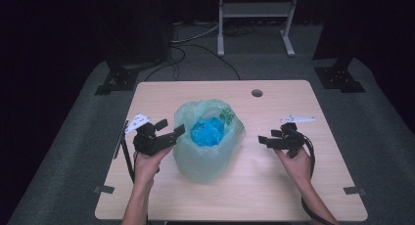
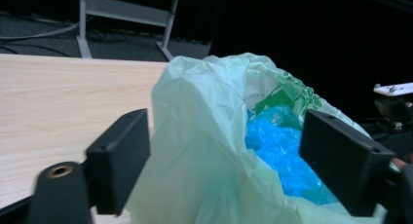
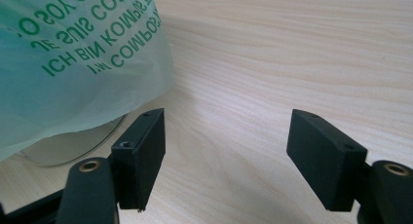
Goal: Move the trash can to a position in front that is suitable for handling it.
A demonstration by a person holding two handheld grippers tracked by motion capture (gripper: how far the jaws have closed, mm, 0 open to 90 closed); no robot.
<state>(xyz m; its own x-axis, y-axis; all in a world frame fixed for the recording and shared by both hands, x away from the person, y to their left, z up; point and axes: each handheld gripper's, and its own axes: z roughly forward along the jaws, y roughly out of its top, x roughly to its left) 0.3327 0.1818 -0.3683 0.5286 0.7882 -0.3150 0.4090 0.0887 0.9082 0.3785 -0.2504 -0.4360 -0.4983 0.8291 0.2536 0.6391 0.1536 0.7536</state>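
**Green bag with a blue bundle inside**

Dark walls and a grey floor are seen around a light wooden tabletop (image 1: 274, 186). A small round hole (image 1: 257, 93) is cut near the far edge of the tabletop.

A pale green plastic bag (image 1: 208, 151) is stood near the middle of the tabletop, a little toward the left edge. The bag is thin and see-through, and it is wrinkled all over. Its mouth is open at the top and faces up. Dark green letters are printed on its side, and they are seen upside down in the right gripper view (image 3: 92, 34). Green leaf shapes are printed near the far rim. A crinkly bright blue bundle (image 1: 208, 132) is seen inside the bag, and it looks like soft plastic. A round whitish shape (image 3: 73, 146) is seen under the bag in the right gripper view, but what it is cannot be told.

The left gripper (image 1: 169, 129) is held just beside the left side of the bag. Its jaws are spread wide, with the near rim of the bag (image 2: 204, 136) between them, but nothing is pinched.

The right gripper (image 1: 266, 138) is held near the right edge of the tabletop, apart from the bag. Its jaws are spread wide over bare wood, and nothing is held.
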